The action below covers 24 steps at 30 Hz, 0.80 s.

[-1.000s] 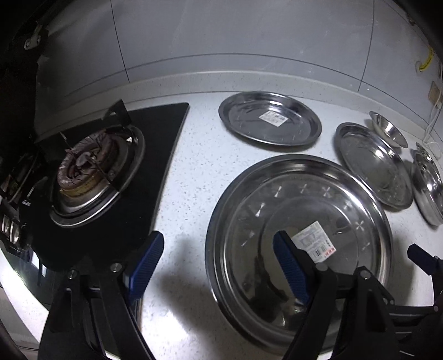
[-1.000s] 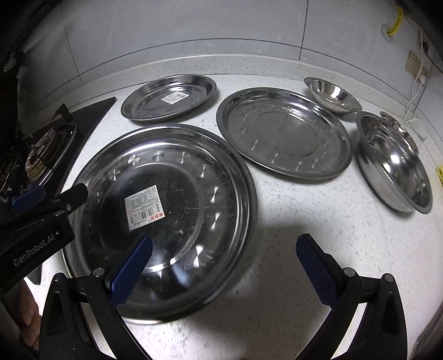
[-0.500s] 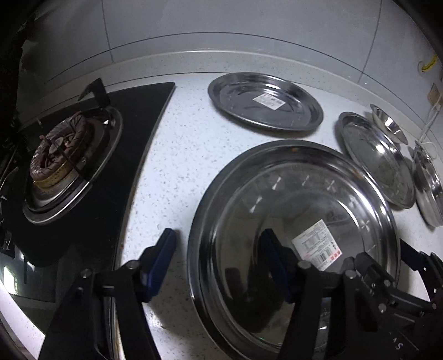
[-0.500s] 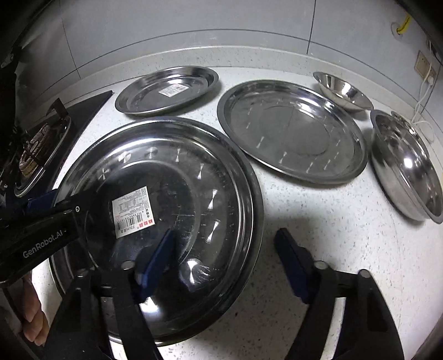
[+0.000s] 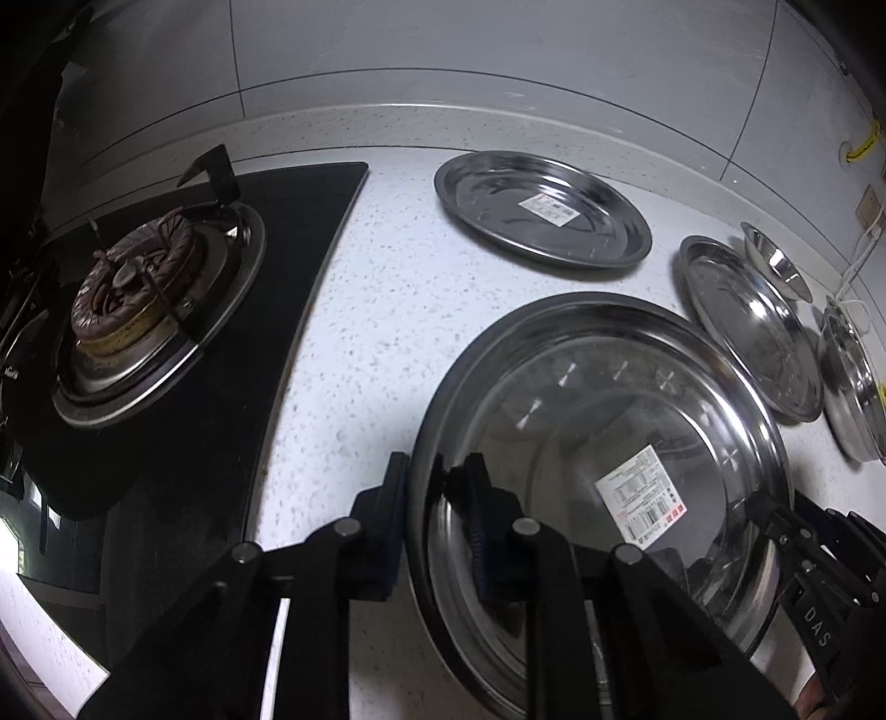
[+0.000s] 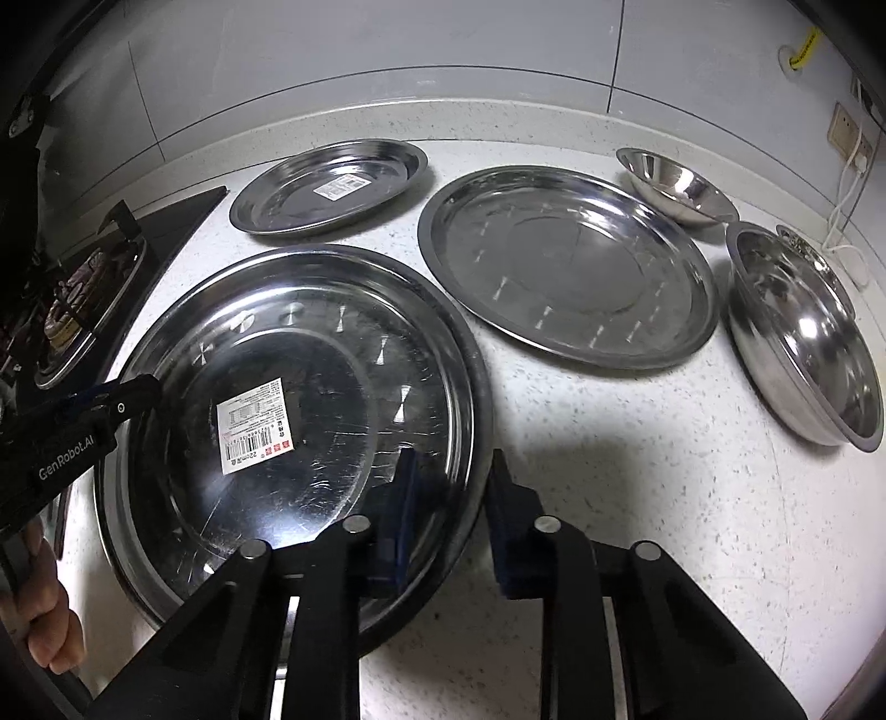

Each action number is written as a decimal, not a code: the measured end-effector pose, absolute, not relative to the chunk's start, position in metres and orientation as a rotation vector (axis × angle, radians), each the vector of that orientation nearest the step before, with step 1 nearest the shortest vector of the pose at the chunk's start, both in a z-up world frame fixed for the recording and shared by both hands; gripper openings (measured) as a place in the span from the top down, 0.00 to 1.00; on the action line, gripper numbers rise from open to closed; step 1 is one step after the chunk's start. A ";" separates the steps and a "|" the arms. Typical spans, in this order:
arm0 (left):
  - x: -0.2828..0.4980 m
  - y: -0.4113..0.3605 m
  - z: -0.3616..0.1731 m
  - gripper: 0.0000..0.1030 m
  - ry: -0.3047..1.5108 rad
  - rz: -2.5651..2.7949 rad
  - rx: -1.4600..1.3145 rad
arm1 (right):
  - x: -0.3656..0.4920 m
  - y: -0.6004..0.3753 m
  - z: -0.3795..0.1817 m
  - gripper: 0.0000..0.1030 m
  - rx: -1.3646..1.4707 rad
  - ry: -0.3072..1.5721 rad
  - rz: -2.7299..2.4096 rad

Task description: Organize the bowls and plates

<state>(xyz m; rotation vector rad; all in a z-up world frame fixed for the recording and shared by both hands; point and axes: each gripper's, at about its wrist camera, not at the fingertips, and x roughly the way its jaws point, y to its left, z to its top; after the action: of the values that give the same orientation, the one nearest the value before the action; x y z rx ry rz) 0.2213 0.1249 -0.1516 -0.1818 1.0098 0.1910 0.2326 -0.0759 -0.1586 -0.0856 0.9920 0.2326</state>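
My left tool (image 5: 429, 531) and right tool (image 6: 448, 515) have just closed on opposite rims of the big plate (image 6: 310, 354); bare counter (image 6: 637, 471) lies to its right.

A home kitchen: a speckled white countertop (image 6: 637, 471) runs under grey wall tiles (image 5: 498, 50), with a black glass gas hob (image 5: 183, 310) and its burner (image 5: 130, 288) at one end, and steel plates (image 6: 565, 266) and bowls (image 6: 803, 332) laid out.
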 end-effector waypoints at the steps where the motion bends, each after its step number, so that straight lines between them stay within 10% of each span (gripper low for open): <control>1: 0.218 0.124 -0.152 0.83 1.005 0.195 -0.182 | 0.231 -0.079 -0.159 0.82 -0.079 0.992 0.236; 24: 0.151 0.078 -0.097 0.83 0.948 0.249 -0.159 | 0.177 -0.130 -0.125 0.84 -0.010 0.986 0.293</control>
<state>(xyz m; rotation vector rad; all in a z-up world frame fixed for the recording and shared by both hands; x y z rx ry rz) 0.1509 0.0779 -0.0965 -0.1593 0.9483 0.2489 0.1773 -0.1295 -0.1249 -0.0095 0.9863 0.2929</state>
